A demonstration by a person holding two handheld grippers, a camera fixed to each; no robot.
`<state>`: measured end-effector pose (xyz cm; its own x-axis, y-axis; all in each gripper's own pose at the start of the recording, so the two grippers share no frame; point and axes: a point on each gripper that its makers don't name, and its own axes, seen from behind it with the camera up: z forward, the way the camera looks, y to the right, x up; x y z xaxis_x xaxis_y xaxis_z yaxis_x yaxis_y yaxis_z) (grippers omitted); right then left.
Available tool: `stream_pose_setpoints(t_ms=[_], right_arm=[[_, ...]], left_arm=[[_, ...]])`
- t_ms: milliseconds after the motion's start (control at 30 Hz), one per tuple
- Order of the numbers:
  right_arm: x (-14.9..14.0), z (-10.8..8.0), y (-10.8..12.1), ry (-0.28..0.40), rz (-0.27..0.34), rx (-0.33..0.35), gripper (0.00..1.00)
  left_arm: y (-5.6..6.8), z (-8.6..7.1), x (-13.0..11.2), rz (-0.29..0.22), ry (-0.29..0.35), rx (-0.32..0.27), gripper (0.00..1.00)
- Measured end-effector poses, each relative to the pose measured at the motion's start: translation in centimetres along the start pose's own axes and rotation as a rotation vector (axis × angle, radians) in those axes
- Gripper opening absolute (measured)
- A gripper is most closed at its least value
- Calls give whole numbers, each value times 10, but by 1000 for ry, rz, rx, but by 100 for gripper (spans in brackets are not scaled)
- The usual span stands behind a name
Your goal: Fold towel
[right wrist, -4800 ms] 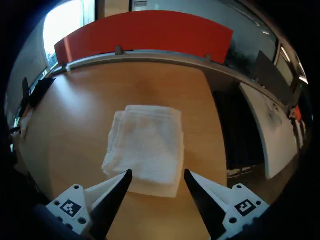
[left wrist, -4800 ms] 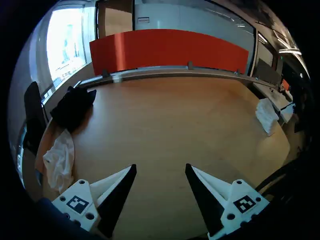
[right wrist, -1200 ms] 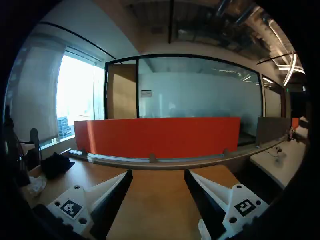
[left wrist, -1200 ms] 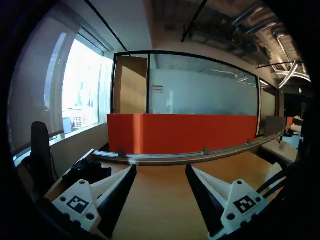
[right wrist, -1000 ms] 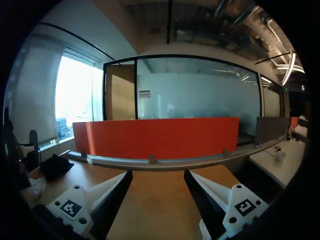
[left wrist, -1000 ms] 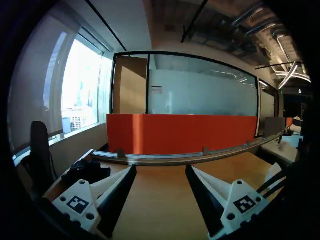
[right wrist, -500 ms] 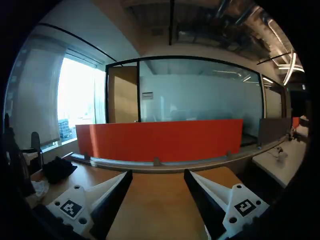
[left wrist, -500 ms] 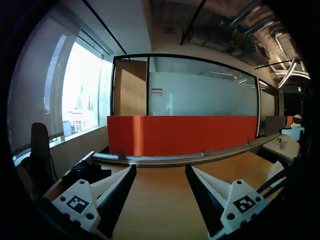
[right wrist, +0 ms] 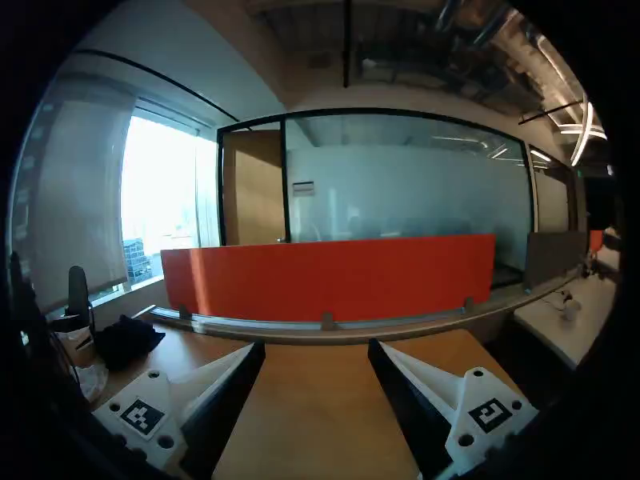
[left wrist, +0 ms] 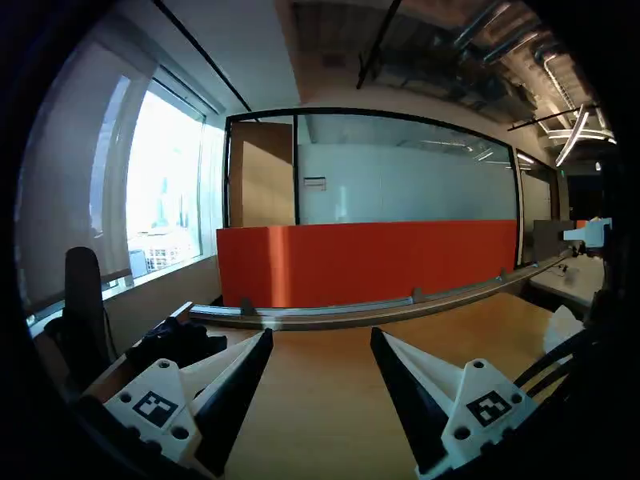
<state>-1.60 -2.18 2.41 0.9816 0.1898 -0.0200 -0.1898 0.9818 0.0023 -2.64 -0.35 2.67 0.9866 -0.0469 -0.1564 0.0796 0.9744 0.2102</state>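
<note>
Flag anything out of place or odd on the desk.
In the left gripper view a black garment lies heaped at the desk's left end; the white towel sits at its right edge. Left gripper and right gripper are open, empty.

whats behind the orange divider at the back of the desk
Behind the orange divider stand a glass wall and a wooden door. Their lower parts are hidden by it.

left hand-held gripper (left wrist: 321, 331): fingers apart, empty, level over the desk (left wrist: 320, 408)
right hand-held gripper (right wrist: 316, 343): fingers apart, empty, level over the desk
</note>
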Motion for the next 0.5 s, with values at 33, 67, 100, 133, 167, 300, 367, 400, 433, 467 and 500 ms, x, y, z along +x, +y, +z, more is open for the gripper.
stream_pose_setpoints(t_ms=[33,67,100,133,167,300,367,400,433,467,500], right_arm=[[0,0,-4,1,3,11,100],[0,-1,-7,2,5,20,100],[1,-1,-9,4,6,24,100],[2,-1,-10,9,6,25,100],[2,-1,-12,13,6,26,100],[2,0,-13,26,4,18,100],[-3,2,-12,28,5,16,100],[-4,2,-12,29,5,15,100],[-7,3,-12,29,5,13,100],[-8,4,-12,29,5,12,100],[-10,4,-12,29,4,10,100]], left_arm=[[-1,0,-2,3,5,3,90],[-1,1,-4,5,9,5,90],[-1,1,-7,7,13,6,90],[-1,1,-11,8,18,6,90],[-1,0,-14,9,22,6,90],[-3,0,-32,13,31,19,90],[-5,0,-43,13,33,28,90],[-7,0,-47,13,35,32,90],[-9,1,-53,11,38,38,90],[-11,2,-57,10,40,42,90],[-13,3,-62,9,42,46,90]])
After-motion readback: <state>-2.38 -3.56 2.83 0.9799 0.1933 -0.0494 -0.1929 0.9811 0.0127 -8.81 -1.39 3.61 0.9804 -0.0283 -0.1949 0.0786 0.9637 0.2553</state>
